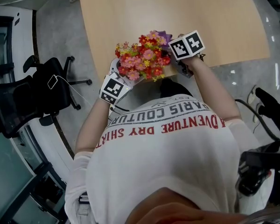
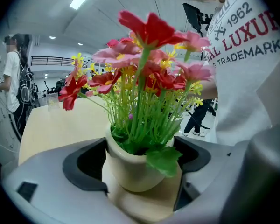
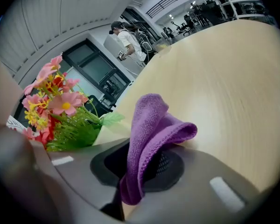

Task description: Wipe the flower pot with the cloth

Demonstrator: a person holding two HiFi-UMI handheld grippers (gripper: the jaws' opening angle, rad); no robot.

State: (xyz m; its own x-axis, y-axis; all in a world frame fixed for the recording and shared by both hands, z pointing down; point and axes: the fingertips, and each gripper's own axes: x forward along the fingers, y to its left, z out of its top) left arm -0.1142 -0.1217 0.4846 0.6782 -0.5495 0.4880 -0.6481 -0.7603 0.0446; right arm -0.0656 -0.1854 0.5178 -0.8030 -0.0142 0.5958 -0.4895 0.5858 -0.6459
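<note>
A cream flower pot (image 2: 130,167) full of red, pink and yellow artificial flowers (image 2: 144,64) sits between the wide-set jaws of my left gripper (image 2: 137,174), which is shut on it just above the table. In the head view the flowers (image 1: 142,56) hide the pot, and the left gripper (image 1: 115,85) reaches in from the near left. My right gripper (image 3: 140,171) is shut on a folded purple cloth (image 3: 151,125) that sticks up from its jaws. That cloth (image 1: 164,34) shows just right of the bouquet, with the right gripper (image 1: 176,41) beside the flowers (image 3: 56,106).
The light wooden table (image 1: 177,8) stretches away beyond the pot, and its near edge runs right by the person's body. A black office chair (image 1: 37,92) stands at the left. A person (image 2: 11,73) stands far off in the room.
</note>
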